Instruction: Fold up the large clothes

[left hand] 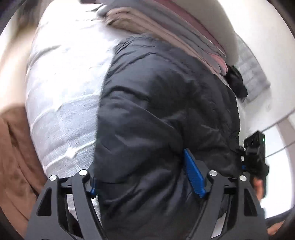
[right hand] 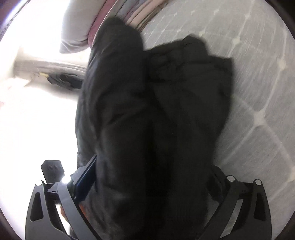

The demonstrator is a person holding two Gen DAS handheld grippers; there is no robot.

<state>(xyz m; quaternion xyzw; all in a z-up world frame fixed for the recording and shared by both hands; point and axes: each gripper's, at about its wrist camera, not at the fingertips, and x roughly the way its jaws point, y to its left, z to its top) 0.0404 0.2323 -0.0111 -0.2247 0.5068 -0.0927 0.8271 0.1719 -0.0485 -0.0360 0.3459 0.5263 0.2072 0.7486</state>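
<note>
A large black padded jacket lies on a white quilted bed. My left gripper has its jaws wide apart with the jacket's thick edge bulging between the blue pads. In the right wrist view the same jacket fills the middle, bunched into folds. My right gripper also straddles the jacket, one blue pad showing at the left, the other hidden under cloth. Whether either gripper pinches the cloth is unclear. The right gripper also shows in the left wrist view.
A stack of folded pink, beige and grey clothes sits at the bed's far side, also in the right wrist view. A brown blanket lies at the left. A grey pillow is at the back.
</note>
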